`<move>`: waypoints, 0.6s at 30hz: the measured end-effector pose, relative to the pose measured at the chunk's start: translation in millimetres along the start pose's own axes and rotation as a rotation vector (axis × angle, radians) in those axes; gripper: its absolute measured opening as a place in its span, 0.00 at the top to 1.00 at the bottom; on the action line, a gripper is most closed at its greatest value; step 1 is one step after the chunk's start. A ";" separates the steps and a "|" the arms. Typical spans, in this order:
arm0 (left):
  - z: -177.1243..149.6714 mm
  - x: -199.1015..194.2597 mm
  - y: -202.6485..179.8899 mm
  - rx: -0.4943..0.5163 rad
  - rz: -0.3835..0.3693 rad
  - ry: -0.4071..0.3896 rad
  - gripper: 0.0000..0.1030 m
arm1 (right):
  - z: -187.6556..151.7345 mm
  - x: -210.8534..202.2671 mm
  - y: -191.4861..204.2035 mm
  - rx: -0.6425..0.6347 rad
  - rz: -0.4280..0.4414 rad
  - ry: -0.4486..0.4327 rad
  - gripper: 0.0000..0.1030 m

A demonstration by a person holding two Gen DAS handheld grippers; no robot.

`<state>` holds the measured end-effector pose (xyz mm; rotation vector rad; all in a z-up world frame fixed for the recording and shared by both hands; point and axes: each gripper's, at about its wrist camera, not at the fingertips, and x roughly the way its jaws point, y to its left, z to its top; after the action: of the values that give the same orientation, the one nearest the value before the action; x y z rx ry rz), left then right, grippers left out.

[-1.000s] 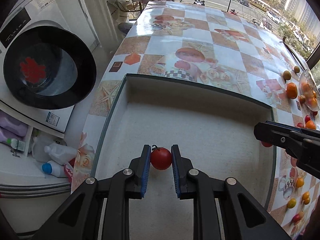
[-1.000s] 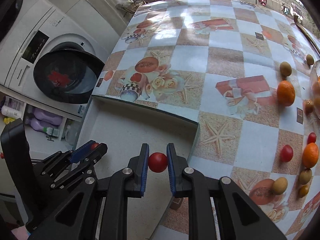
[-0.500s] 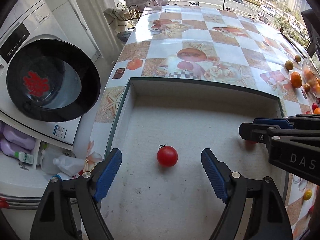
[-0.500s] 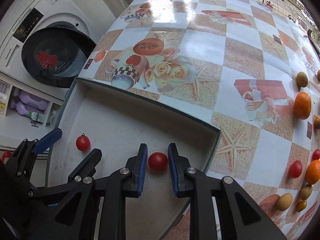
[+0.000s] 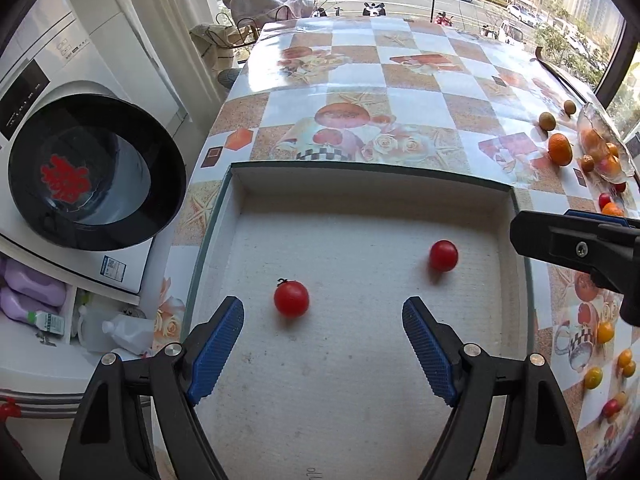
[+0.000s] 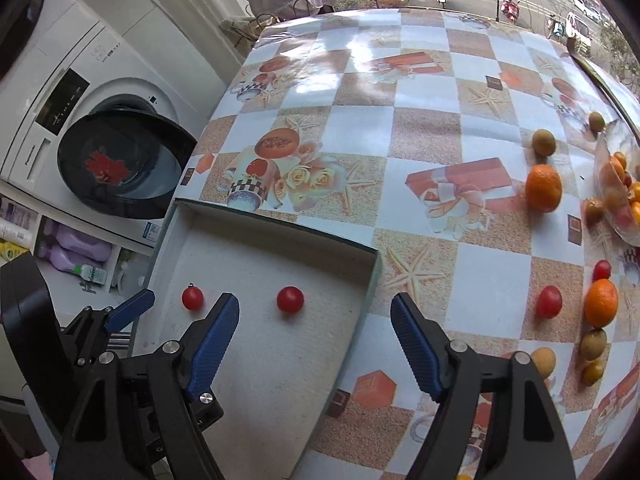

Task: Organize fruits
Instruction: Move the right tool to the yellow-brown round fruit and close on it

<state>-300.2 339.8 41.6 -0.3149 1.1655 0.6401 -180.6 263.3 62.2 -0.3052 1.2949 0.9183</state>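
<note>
While the right claw (image 6: 314, 338) is opening, both claws empty, left claw (image 5: 323, 342) wide, glass dish (image 6: 618, 184) cut off.

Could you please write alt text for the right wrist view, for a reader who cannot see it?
Two cherry tomatoes lie in a shallow white tray beneath the right tool, whose jaws are opening with nothing between them. More fruit is scattered across the patterned table to the right.

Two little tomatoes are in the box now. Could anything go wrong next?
Maybe. Both cherry tomatoes lie loose on the box's flat floor, so a bump could set them rolling. The right hand-held gripper is opening right above the box's right wall and might clip it. Some loose fruit, like the orange, sits near the table edge and could roll off.
</note>
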 end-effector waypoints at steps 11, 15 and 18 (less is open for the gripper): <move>10.8 -30.8 -86.3 0.141 -0.104 -0.040 0.20 | -55.6 -57.5 -108.9 0.204 -0.161 -0.022 0.21; 14.3 -37.1 -119.8 0.194 -0.151 -0.049 0.20 | -76.0 -70.2 -148.9 0.273 -0.227 -0.020 0.21; 15.5 -34.9 -145.9 0.231 -0.187 -0.042 0.20 | -84.2 -73.6 -173.9 0.312 -0.250 -0.016 0.21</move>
<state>-207.4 223.5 66.1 -0.2098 1.1418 0.3434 -111.7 68.5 54.8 -0.2082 1.3287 0.4975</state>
